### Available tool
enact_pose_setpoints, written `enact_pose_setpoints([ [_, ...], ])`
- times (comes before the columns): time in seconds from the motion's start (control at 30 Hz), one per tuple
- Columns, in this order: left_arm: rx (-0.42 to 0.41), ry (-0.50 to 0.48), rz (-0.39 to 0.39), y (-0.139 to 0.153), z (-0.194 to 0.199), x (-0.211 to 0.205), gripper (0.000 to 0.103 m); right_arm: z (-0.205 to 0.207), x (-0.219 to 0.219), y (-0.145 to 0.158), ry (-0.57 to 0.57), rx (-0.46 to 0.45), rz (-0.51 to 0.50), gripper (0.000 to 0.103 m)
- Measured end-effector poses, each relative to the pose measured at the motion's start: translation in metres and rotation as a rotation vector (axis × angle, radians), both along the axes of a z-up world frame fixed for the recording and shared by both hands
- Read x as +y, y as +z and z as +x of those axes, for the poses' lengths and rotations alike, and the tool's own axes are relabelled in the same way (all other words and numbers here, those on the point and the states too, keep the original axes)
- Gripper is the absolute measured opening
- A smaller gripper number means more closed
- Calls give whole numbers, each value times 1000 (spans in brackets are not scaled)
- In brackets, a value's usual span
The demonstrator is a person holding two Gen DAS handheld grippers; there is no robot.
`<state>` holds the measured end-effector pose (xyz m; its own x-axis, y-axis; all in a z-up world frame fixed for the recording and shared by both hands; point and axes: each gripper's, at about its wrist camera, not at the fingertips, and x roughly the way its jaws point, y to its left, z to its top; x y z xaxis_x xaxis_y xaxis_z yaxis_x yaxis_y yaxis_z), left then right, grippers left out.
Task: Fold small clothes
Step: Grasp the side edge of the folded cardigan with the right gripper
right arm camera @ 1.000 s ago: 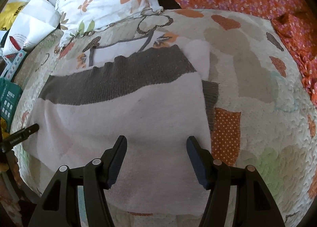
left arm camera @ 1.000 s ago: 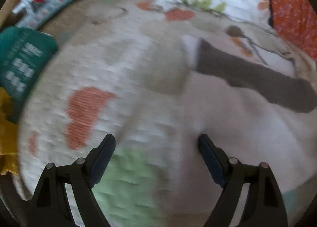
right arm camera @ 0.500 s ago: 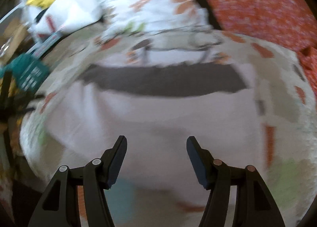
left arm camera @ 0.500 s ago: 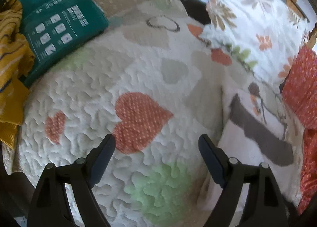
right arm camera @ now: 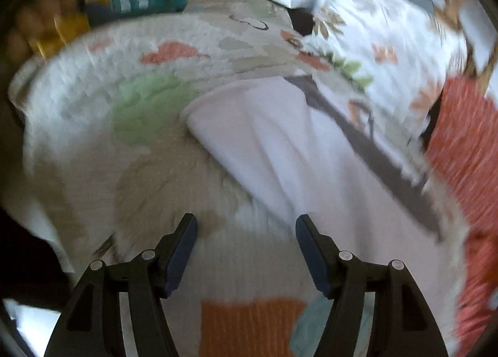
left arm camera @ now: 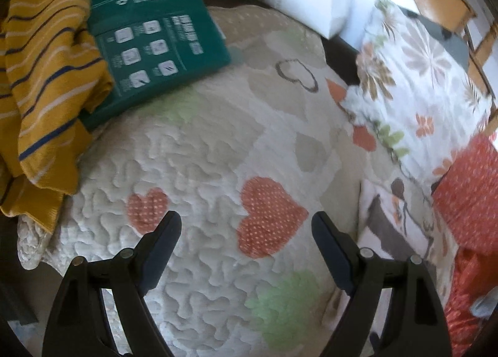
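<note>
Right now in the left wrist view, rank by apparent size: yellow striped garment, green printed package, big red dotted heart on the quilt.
1-2. yellow striped garment and green printed package: alike, both cropped or overlapped, unranked.
3. red dotted heart, clearly smallest.

Blurred, unreadable print and icons on the green package (left arm camera: 155, 45).

Left gripper (left arm camera: 246, 227) and right gripper (right arm camera: 246, 227) gape (nothing between fingers).
</note>
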<state>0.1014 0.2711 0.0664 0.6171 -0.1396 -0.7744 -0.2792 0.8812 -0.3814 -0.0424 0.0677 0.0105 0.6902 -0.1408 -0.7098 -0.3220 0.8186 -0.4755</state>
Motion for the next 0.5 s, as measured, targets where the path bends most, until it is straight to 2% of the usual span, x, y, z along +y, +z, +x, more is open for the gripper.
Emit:
enact_pose_setpoints([
  [0.03, -6, 6, -8, 1, -2, 4, 85, 5, 8, 0, -11, -28, -29, 67],
  [0.1, -17, 13, -19, 3, -5, 9, 85, 22, 20, 1, -39, -40, -45, 48],
  [0.17, -21, 22, -28, 4, -6, 13, 85, 38, 27, 0, -67, -33, -48, 39],
  [0.33, -9, 17, -56, 0, -5, 14, 85, 73, 49, -9, -107, -67, -136, 36],
  [0.4, -6, 10, -54, 0, -5, 11, 85, 77, 52, -9, -118, -26, -110, 19],
  [0.5, -9, -1, -40, 2, -4, 4, 85, 77, 46, -3, -121, 5, -57, 11],
])
